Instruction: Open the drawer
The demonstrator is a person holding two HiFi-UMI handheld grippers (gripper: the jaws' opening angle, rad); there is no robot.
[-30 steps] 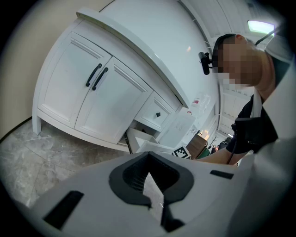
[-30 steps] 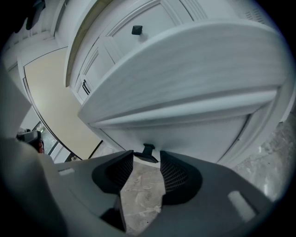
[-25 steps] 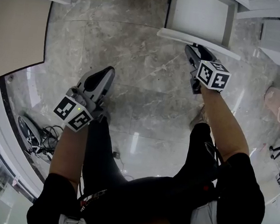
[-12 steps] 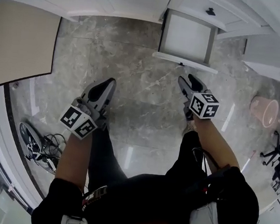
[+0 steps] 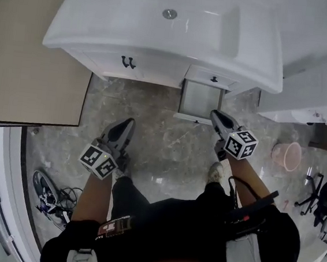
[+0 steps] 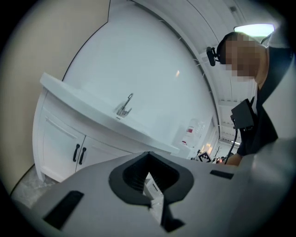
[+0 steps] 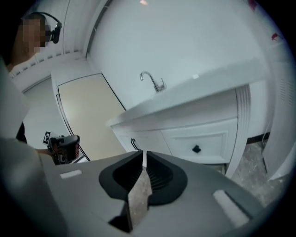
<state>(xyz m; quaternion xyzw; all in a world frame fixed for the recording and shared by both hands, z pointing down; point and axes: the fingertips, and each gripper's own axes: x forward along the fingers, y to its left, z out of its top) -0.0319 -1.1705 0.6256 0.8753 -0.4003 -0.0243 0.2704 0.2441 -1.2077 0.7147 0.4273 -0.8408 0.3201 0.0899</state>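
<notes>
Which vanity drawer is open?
The lower drawer, pulled out with its inside showing. The upper drawer, with the black knob, is shut flush.

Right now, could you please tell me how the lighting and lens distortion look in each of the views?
Head view: the fisheye lens bows the basin edges, and the glossy floor shows faint reflections. Left gripper view: a dark round vignette, and the light at top right is blown out. Right gripper view: the same vignette, even lighting, and the tap stays fairly sharp.
</notes>
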